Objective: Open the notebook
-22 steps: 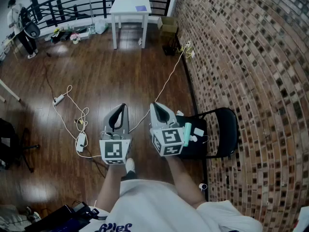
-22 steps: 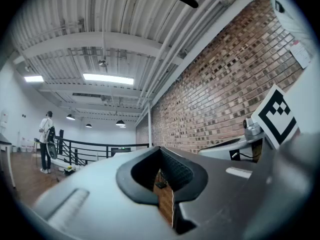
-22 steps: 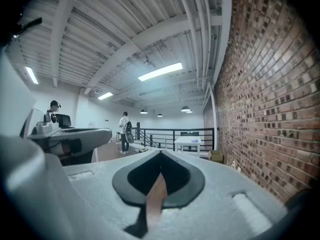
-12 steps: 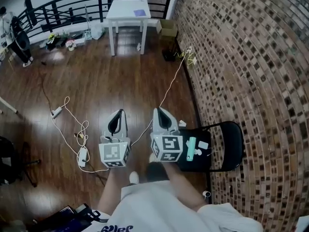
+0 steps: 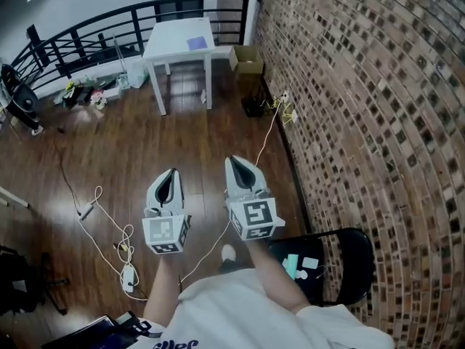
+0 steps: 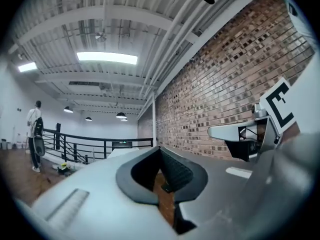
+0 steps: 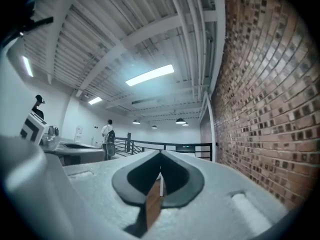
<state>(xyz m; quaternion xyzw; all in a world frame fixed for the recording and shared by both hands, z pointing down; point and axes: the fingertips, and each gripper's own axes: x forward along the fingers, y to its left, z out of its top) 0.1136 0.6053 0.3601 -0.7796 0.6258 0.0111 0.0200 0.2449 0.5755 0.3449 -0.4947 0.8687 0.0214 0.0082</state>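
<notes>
Notebook (image 5: 196, 43): flat on the white table (image 5: 168, 43), right part of the top.
Left gripper (image 5: 171, 171): jaws together, empty.
Right gripper (image 5: 234, 158): jaws together, empty.
Key relation: table well ahead of both grippers; neither clearly nearer.

Polished wood floor against rough brick, with matt grey tools in front of me.

From the head view I see the floor (image 5: 182, 122) as dark brown wooden planks, glossy enough to throw back pale glare. The wall (image 5: 363, 122) is rough, matt brick, mottled red and brown. The table (image 5: 178, 35) is smooth, matt white. The railing (image 5: 109, 22) looks like black metal bar, and the box (image 5: 247, 58) is plain brown cardboard. My left gripper (image 5: 172, 171) and right gripper (image 5: 234, 158) have smooth, matt grey plastic shells; their inner pads (image 6: 175, 173) are dark and ribbed.
</notes>
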